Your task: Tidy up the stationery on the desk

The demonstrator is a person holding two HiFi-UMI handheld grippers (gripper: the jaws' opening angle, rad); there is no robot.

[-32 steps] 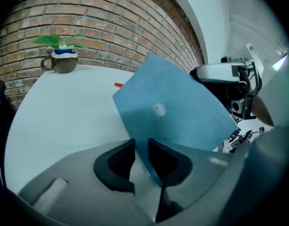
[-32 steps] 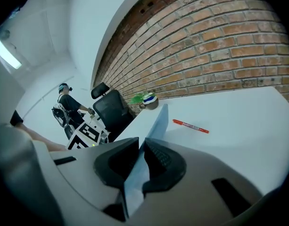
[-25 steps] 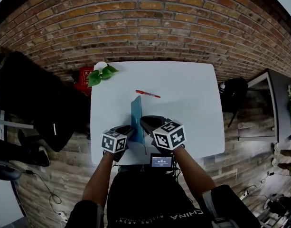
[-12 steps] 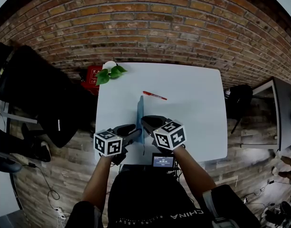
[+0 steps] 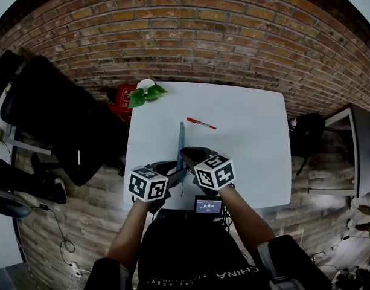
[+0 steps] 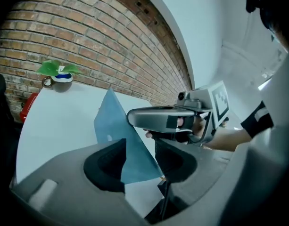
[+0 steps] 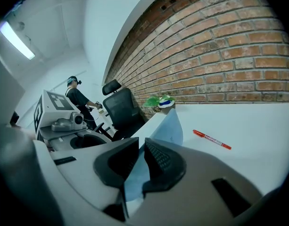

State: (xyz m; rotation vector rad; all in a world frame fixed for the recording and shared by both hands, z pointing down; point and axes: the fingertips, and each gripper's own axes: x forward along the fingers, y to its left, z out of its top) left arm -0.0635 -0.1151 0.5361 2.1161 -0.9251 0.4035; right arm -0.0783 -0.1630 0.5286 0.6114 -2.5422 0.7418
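Observation:
A thin blue folder stands on edge over the white desk, seen from above as a narrow strip. My right gripper is shut on its near part; in the right gripper view the blue sheet runs out from between the closed pads. My left gripper is beside it, and its jaws have just been opening. They stand open in the left gripper view, with the folder's corner between them and no pad pressing on it. A red pen lies further back on the desk.
A small potted plant stands at the desk's far left corner. A small screen device sits at the near edge. A black office chair is to the left, a red object on the floor, and a brick wall behind.
The left gripper has opened and risen off the desk. The blue folder, whose face showed more a second ago, now stands nearly edge-on. The right gripper keeps its hold.

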